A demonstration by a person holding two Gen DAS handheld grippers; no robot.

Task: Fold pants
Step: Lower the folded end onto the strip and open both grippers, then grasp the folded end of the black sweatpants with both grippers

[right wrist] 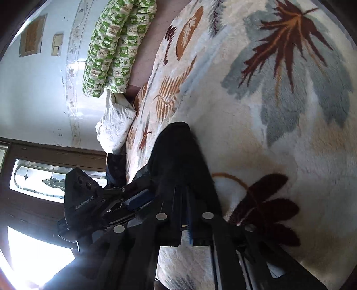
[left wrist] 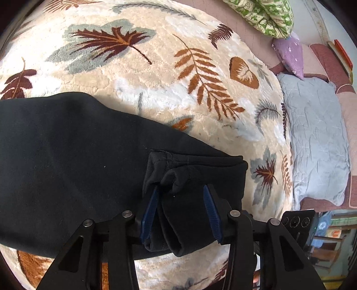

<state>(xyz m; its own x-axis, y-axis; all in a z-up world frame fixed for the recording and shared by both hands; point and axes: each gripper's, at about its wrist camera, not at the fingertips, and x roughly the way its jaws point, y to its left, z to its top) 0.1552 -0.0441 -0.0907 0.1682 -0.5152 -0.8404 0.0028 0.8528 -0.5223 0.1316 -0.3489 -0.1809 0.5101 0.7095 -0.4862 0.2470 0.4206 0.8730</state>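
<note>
black pants hem btwn left gripper pads; blanket beyond.

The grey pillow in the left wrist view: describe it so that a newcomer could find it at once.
Start from the cream leaf-print blanket that covers the bed. Just past its right edge lies the grey pillow, flat and crinkled. Unlike the small purple cushion and the green patterned bundle farther up, it is plain pale grey-blue with no print.
</note>
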